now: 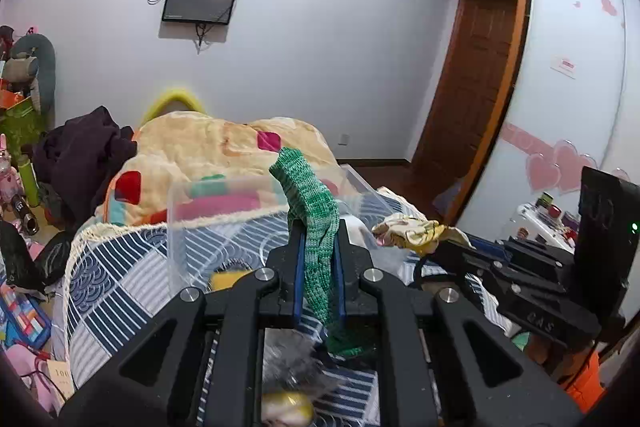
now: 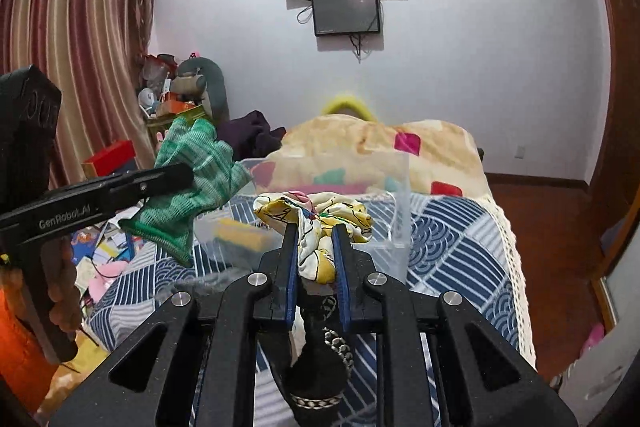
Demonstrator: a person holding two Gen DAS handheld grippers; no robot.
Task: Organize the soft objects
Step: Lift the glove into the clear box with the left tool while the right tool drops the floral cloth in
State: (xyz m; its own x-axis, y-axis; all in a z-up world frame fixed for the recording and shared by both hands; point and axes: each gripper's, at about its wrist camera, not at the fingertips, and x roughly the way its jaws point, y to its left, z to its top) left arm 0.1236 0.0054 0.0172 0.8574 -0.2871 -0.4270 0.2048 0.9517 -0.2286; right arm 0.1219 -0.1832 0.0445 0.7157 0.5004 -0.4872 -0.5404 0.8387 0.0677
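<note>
Underneath, striped bedspread [image 2: 448, 227] (bedroom), each gripper [image 1: 318, 247] [image 2: 316, 247] pinching cloth: green glove [image 1: 312, 211], yellow fabric [image 2: 316, 223].

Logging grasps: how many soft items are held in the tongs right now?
2. Green knit glove in the left tongs; yellow patterned cloth in the right tongs. More may lie hidden below.

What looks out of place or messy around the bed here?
Nothing looks damaged. Papers and toys litter the floor beside the bed. The left hand-held gripper holds a green knit glove and the right hand-held gripper a yellow patterned cloth.

Both wrist views bedward – shared bin [image 1: 208, 211]
</note>
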